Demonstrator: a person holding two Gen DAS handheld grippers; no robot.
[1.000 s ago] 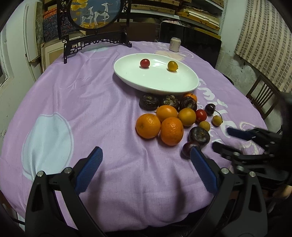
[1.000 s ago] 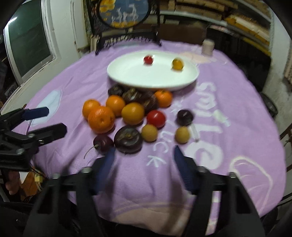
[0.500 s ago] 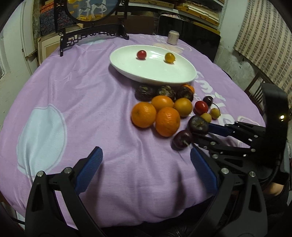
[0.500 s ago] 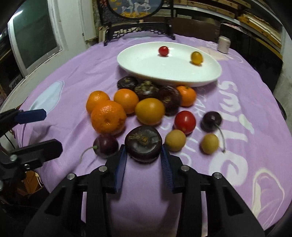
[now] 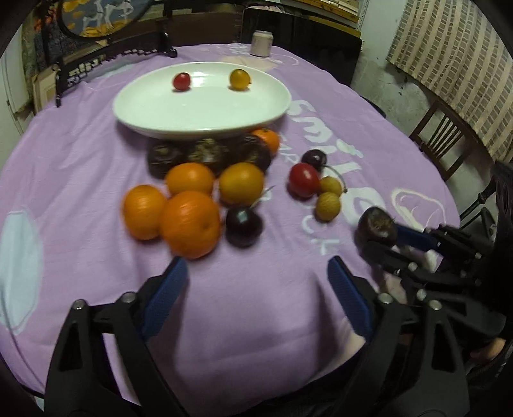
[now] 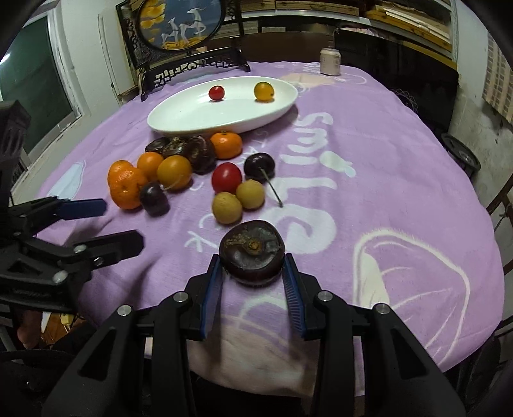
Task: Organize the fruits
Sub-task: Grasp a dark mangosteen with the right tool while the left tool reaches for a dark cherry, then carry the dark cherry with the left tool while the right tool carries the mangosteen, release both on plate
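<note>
My right gripper [image 6: 251, 261] is shut on a dark brown round fruit [image 6: 251, 251], held low over the purple cloth, apart from the pile; the fruit also shows in the left wrist view [image 5: 376, 226]. My left gripper [image 5: 256, 285] is open and closing, with nothing between its pads. It sits just short of the nearest orange [image 5: 190, 224]. Other oranges, dark fruits, a dark cherry [image 5: 243, 226], a red tomato [image 5: 304, 183] and small yellow fruits lie grouped before the white oval plate [image 5: 198, 130]. The plate holds a red tomato [image 5: 181, 81] and a yellow fruit [image 5: 239, 78].
A framed round picture on a black stand [image 6: 179, 29] stands behind the plate, with a small jar [image 5: 261, 43] at the table's far edge. A wooden chair [image 5: 442, 141] is at the right. The round table's near edge lies just below both grippers.
My right gripper shut on the dark brown fruit and carried it right, out of the pile. My left gripper moved toward the oranges and its jaws narrowed.
</note>
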